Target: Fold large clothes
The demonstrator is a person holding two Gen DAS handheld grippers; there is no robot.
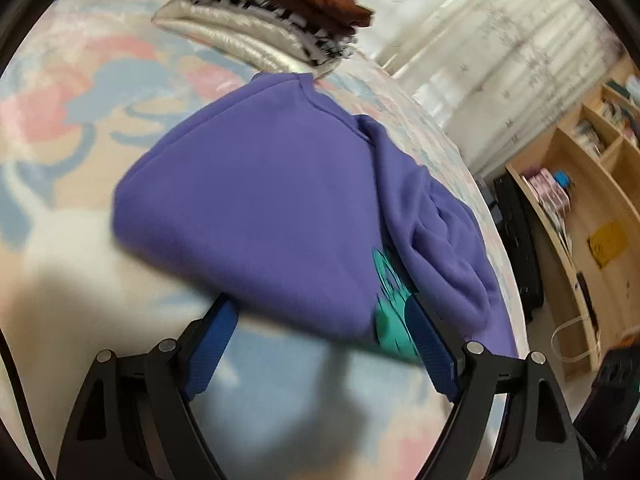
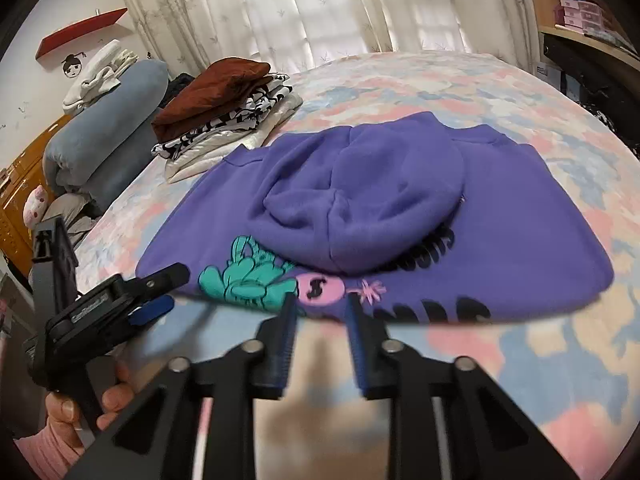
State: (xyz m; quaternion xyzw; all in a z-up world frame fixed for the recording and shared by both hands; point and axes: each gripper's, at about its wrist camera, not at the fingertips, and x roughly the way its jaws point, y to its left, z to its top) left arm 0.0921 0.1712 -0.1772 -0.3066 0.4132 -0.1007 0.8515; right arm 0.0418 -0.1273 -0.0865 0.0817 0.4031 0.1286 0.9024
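Right wrist view: right gripper (image 2: pixel 322 306) narrowed at the purple hoodie (image 2: pixel 400 200) hem, nothing pinched; left gripper (image 2: pixel 160 290) wide; a shallow bite could slip.

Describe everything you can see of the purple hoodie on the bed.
The purple hoodie looks like soft fleece. It lies flat on the floral bedspread, sleeves apparently folded in, hood folded down over its front and partly hiding black lettering. A teal cartoon print and a pink figure show near its hem. A stack of folded clothes sits beside it.
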